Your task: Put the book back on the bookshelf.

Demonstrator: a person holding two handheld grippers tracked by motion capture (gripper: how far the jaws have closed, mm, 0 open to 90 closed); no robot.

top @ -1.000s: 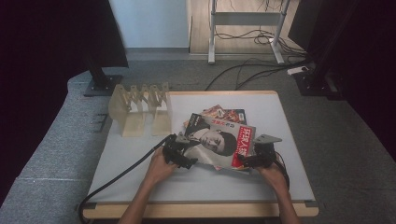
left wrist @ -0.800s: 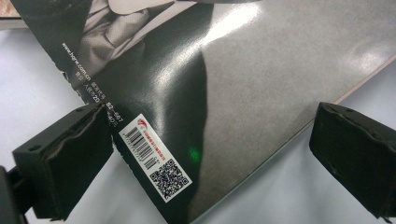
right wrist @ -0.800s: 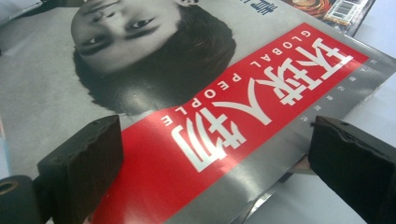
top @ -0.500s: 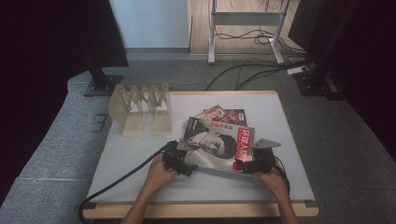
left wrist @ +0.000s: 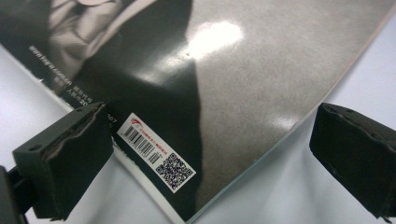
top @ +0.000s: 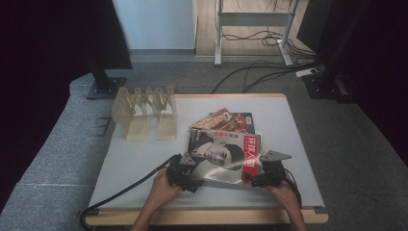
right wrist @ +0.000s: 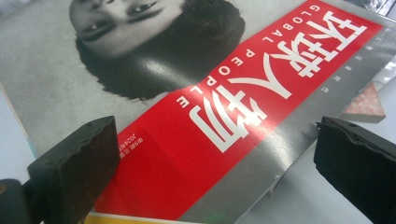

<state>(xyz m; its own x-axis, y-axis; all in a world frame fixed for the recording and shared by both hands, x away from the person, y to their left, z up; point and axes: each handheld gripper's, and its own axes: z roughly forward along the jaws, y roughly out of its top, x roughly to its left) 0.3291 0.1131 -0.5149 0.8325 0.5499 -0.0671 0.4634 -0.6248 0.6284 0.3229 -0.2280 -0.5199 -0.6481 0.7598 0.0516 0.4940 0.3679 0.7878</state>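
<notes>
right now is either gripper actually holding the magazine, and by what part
Nothing is held. The left gripper stands open around the magazine at its barcode corner, and the right gripper stands open around the red-banded corner; neither has closed on it.

We hold our left gripper [top: 185, 169] and right gripper [top: 263, 174] low, side by side and well apart, each pointing forward. Both sets of jaws stand wide apart, and our forearms come in from below.
</notes>
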